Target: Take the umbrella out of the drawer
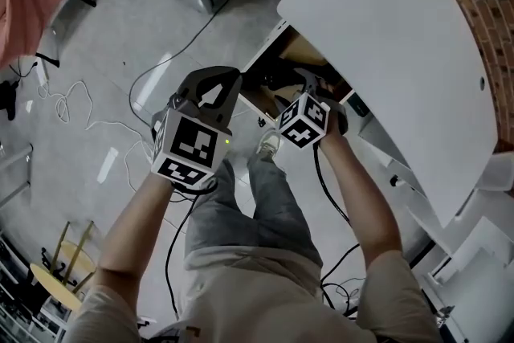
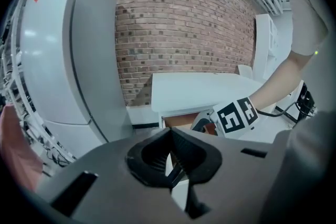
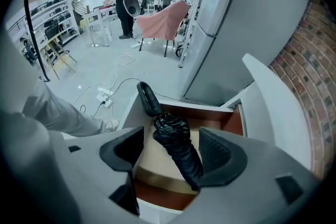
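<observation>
Right gripper (image 3: pixel 170 150) hangs over the open white, brown-lined drawer (image 3: pixel 227 122), jaws wide apart. Inside that drawer lies a folded black fabric umbrella (image 3: pixel 173 136), ungripped. Left gripper (image 2: pixel 170 157) is closed, empty.

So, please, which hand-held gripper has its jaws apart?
The right hand-held gripper: jaws apart, black umbrella showing between them; the left hand-held gripper is shut.

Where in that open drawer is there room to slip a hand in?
In the right gripper view, the pale wooden drawer floor is bare left of the black folded umbrella, up to the white side wall. A narrower strip lies right of it, by the reddish wall. The middle is crowded: the umbrella lies slantwise across it.
</observation>
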The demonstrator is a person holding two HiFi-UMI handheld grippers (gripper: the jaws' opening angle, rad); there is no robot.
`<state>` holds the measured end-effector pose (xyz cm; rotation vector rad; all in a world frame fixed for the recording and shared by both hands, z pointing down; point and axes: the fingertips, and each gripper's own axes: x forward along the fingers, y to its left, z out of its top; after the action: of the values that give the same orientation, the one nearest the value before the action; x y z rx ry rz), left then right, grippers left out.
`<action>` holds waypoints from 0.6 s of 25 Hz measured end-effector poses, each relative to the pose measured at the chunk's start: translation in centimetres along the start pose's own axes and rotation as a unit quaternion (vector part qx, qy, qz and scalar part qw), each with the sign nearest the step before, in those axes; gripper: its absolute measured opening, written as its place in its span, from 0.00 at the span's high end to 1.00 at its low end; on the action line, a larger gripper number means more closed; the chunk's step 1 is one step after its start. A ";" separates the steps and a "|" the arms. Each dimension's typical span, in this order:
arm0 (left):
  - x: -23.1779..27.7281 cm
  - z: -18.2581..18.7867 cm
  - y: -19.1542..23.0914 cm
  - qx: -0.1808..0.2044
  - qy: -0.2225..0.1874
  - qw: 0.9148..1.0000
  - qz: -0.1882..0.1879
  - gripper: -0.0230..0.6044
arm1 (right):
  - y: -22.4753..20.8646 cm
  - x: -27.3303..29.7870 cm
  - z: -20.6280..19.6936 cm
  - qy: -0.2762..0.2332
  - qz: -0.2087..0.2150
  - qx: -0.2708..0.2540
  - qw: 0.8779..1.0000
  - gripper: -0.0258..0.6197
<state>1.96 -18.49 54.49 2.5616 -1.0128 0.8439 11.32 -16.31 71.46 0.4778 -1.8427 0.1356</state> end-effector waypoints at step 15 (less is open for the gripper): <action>7.6 -8.2 1.0 -0.020 0.041 0.999 -0.026 0.95 | -0.7 10.4 -4.8 0.061 -0.011 -0.077 0.995 0.45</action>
<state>2.26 -19.78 65.60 2.4871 -0.9265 0.8995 13.28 -18.03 82.65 0.3747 -1.7131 0.0073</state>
